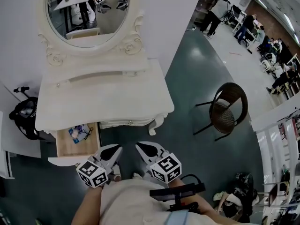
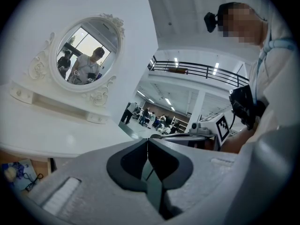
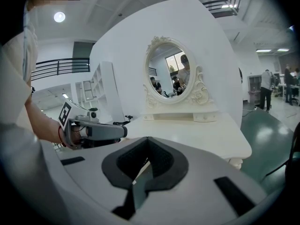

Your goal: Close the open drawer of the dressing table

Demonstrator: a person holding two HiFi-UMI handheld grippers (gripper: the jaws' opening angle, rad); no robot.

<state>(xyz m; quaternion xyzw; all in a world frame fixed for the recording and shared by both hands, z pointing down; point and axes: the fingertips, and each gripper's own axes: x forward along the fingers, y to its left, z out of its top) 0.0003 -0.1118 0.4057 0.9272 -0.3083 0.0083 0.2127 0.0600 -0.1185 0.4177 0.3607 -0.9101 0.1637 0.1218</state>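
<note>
The white dressing table (image 1: 108,97) with its oval mirror (image 1: 89,13) stands in front of me. At its front left corner the drawer (image 1: 70,150) is pulled out, with a bare wooden bottom and a blue packet (image 1: 78,132) lying in it. My left gripper (image 1: 117,149) hangs shut and empty just right of the drawer's front. Beside it my right gripper (image 1: 139,146) is also shut and empty, below the table's front edge. In the left gripper view the jaws (image 2: 148,141) meet, with the drawer (image 2: 18,171) at lower left. The right gripper view shows shut jaws (image 3: 147,140) facing the tabletop (image 3: 197,135).
A dark wicker chair (image 1: 228,110) stands on the green floor to the right of the table. A black bag (image 1: 26,117) sits by the table's left side. People work at desks far off at the upper right.
</note>
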